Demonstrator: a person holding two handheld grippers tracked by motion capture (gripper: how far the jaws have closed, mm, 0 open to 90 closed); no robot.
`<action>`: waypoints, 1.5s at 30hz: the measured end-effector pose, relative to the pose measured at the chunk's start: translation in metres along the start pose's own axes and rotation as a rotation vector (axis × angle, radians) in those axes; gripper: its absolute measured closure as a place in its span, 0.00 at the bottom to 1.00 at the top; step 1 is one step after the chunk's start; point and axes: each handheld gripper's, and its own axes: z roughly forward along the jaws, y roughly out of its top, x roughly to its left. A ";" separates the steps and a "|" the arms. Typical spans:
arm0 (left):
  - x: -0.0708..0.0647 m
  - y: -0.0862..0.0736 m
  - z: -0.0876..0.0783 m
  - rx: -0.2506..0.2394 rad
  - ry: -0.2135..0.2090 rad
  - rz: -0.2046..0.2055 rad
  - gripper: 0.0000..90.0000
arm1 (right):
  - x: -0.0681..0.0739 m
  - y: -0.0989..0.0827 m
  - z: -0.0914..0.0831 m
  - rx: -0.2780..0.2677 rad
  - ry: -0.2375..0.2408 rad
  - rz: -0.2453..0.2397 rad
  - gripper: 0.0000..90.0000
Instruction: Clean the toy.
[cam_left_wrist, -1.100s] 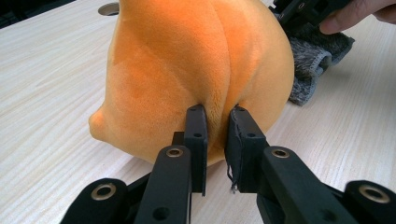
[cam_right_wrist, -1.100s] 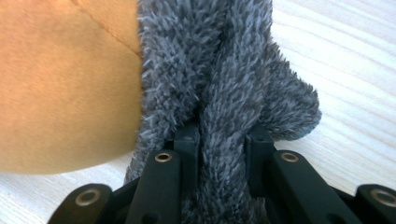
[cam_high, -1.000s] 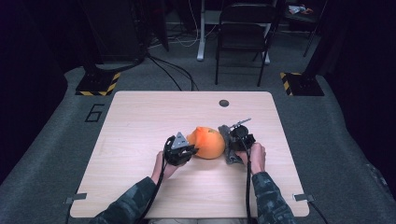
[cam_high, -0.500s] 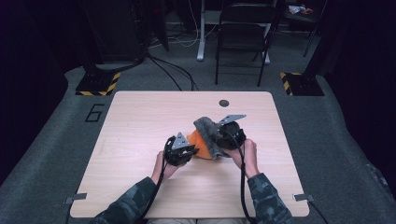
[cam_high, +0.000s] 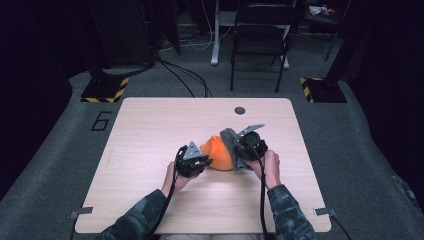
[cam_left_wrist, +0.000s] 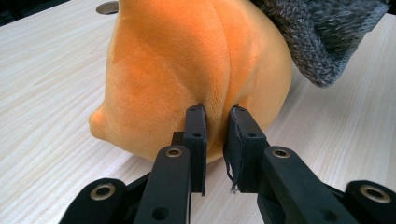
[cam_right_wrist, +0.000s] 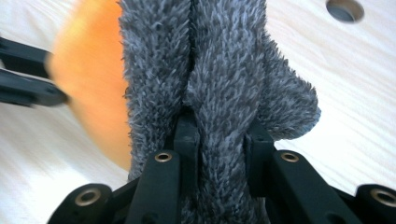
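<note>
An orange plush toy (cam_high: 218, 154) lies near the middle of the wooden table (cam_high: 150, 130). My left gripper (cam_high: 202, 163) is shut on a fold of the orange plush (cam_left_wrist: 187, 65), pinching it low on its near side. A fuzzy grey cloth (cam_high: 231, 147) drapes over the plush's right side. My right gripper (cam_high: 239, 152) is shut on the grey cloth (cam_right_wrist: 219, 79), holding it up against the orange plush (cam_right_wrist: 88, 79). The left gripper's black jaws show blurred at the left edge of the right gripper view.
A round cable hole (cam_high: 240, 110) sits near the table's far edge. Beyond the table stand a black folding chair (cam_high: 262, 35), a white post and yellow-black striped floor bases (cam_high: 102, 90). The dark cables trail from both grippers toward the near table edge.
The right gripper has lifted the grey cloth and carried it leftward over the orange plush, covering more of its right side. The left gripper has stayed in place on the plush.
</note>
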 end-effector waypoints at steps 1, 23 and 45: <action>0.000 0.000 0.000 0.001 0.001 -0.003 0.87 | -0.003 -0.002 0.002 0.012 -0.001 0.015 0.80; 0.006 -0.003 0.000 -0.008 0.025 -0.023 0.87 | -0.027 -0.012 -0.001 0.029 -0.027 0.087 0.81; -0.010 -0.007 0.012 0.074 0.146 0.163 0.66 | 0.002 0.001 0.002 -0.047 0.057 0.034 0.81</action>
